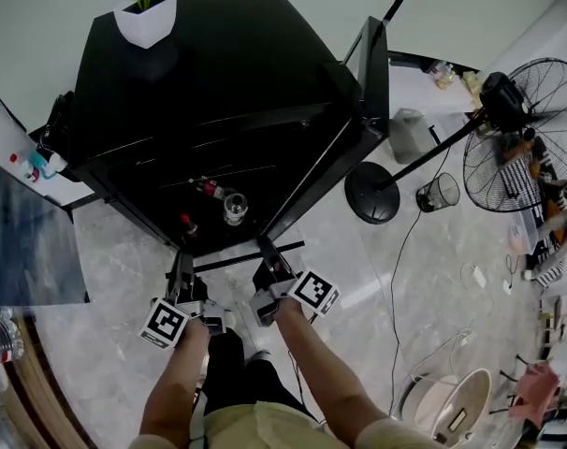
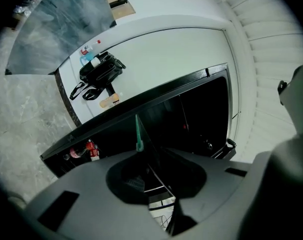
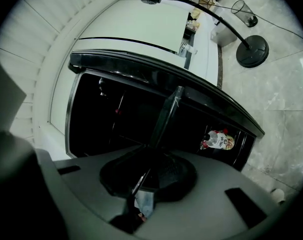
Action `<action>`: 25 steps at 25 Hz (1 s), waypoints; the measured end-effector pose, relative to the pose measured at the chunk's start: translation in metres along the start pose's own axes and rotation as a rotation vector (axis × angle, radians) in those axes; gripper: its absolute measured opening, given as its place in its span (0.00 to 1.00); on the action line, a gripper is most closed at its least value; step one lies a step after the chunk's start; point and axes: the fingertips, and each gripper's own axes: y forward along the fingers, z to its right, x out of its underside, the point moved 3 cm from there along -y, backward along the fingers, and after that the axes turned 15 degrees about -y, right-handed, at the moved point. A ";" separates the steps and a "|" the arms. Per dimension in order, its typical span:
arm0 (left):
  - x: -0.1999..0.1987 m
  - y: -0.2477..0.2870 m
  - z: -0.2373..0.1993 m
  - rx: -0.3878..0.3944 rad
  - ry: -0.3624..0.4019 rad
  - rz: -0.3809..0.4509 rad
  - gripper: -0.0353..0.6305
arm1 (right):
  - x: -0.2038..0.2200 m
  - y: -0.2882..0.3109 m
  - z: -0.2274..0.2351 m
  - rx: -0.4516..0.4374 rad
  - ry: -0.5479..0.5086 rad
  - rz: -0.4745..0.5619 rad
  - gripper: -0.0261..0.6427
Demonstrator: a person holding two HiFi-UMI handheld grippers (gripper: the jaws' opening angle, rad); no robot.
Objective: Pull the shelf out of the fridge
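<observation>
The black fridge [image 1: 218, 82] stands with its door [image 1: 372, 73] swung open to the right. The glass shelf [image 1: 232, 258] shows as a dark strip at the fridge's open front, running between my two grippers. My left gripper [image 1: 181, 271] is shut on the shelf's left front edge. In the left gripper view the pane's greenish edge [image 2: 139, 134] runs down between the jaws of that gripper [image 2: 156, 184]. My right gripper [image 1: 268, 254] is shut on the right front edge. In the right gripper view the shelf [image 3: 166, 116] enters the jaws of that gripper [image 3: 146, 176].
Inside the fridge lie a red-labelled bottle [image 1: 209, 189], a glass [image 1: 235, 209] and a small bottle [image 1: 188, 224]. A potted plant [image 1: 145, 17] sits on top. A standing fan [image 1: 522, 129], its round base [image 1: 372, 193] and a mesh bin [image 1: 440, 193] stand to the right.
</observation>
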 end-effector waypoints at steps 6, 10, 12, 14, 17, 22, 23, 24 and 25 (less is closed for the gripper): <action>0.008 -0.029 0.031 -0.004 -0.008 -0.012 0.16 | -0.009 -0.034 -0.026 -0.009 -0.006 0.025 0.13; 0.012 -0.045 0.053 0.036 0.008 -0.034 0.16 | -0.011 -0.057 -0.045 -0.026 0.014 0.045 0.13; 0.014 -0.054 0.063 0.041 0.004 -0.044 0.16 | -0.013 -0.070 -0.053 -0.023 -0.001 0.047 0.13; 0.017 -0.063 0.072 0.033 -0.002 -0.053 0.16 | -0.016 -0.080 -0.065 -0.053 0.004 0.062 0.13; 0.020 -0.077 0.085 0.034 0.001 -0.066 0.16 | -0.017 -0.096 -0.078 -0.075 -0.006 0.067 0.13; 0.027 -0.095 0.106 0.062 0.026 -0.090 0.16 | -0.018 -0.121 -0.094 -0.085 -0.024 0.067 0.14; 0.028 -0.098 0.110 0.071 0.034 -0.095 0.16 | -0.018 -0.126 -0.096 -0.080 -0.029 0.063 0.14; 0.029 -0.101 0.114 0.076 0.044 -0.098 0.16 | -0.018 -0.130 -0.098 -0.077 -0.032 0.059 0.14; 0.029 -0.104 0.118 0.080 0.053 -0.101 0.16 | -0.018 -0.134 -0.100 -0.080 -0.029 0.056 0.14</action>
